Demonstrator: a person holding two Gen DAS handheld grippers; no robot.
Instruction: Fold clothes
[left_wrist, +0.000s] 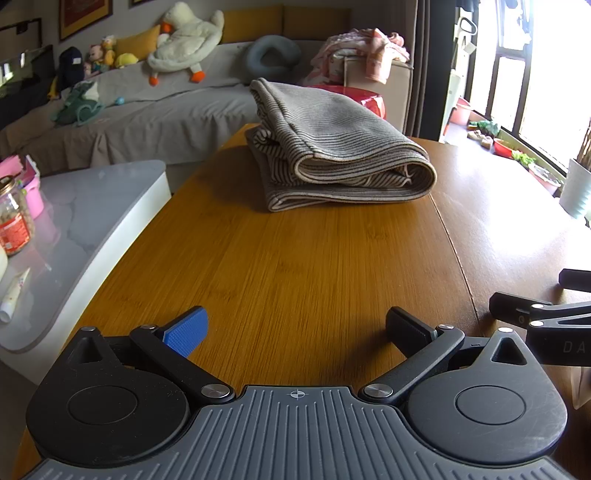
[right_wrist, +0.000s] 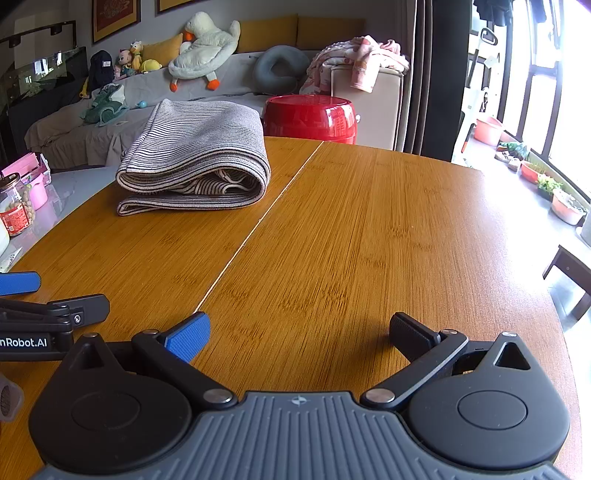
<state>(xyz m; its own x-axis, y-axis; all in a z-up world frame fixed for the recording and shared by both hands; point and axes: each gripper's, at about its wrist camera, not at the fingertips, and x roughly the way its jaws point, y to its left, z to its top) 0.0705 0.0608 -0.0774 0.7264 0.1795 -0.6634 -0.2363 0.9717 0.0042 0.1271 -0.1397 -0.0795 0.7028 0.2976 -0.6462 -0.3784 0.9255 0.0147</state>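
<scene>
A grey striped garment (left_wrist: 332, 147) lies folded in a thick bundle at the far end of the wooden table (left_wrist: 295, 266); it also shows in the right wrist view (right_wrist: 195, 155). My left gripper (left_wrist: 295, 328) is open and empty, low over the near part of the table, well short of the garment. My right gripper (right_wrist: 299, 332) is open and empty too, beside the left one, to the right of the table seam (right_wrist: 258, 221). The right gripper's fingers (left_wrist: 517, 310) show at the right edge of the left view; the left gripper's fingers (right_wrist: 55, 306) show at the left edge of the right view.
A white side table (left_wrist: 92, 221) with a snack jar (left_wrist: 14, 221) and pink items stands left of the wooden table. A red stool (right_wrist: 310, 118), a sofa with plush toys (right_wrist: 207, 48) and a pile of clothes (right_wrist: 358, 59) are behind. Windows and plant pots are at right.
</scene>
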